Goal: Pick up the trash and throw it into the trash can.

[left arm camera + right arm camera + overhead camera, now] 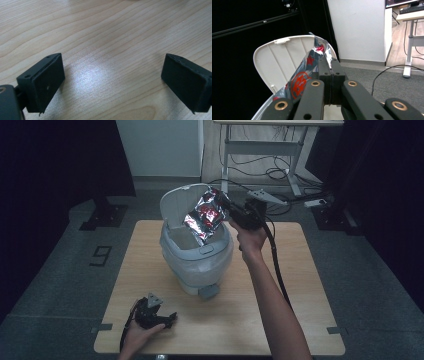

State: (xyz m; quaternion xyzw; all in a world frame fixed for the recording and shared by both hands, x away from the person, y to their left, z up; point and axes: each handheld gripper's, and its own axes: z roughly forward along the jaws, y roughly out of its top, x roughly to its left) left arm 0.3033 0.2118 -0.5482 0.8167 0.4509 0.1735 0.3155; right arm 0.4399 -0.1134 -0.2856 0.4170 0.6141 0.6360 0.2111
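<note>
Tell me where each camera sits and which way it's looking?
High view: above the table, looking down; both forearms, left gripper, right gripper.
Left gripper view: on that gripper, facing bare tabletop, jaws apart.
Right gripper view: behind its shut jaws, facing the bin lid.
Shared: foil wrapper.

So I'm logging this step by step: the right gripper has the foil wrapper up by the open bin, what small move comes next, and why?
Probably lower the right gripper a little and open it. It is shut on the foil wrapper, which hangs over the bin opening with the lid up, so a release should drop it inside. The left gripper rests open on the table.
</note>
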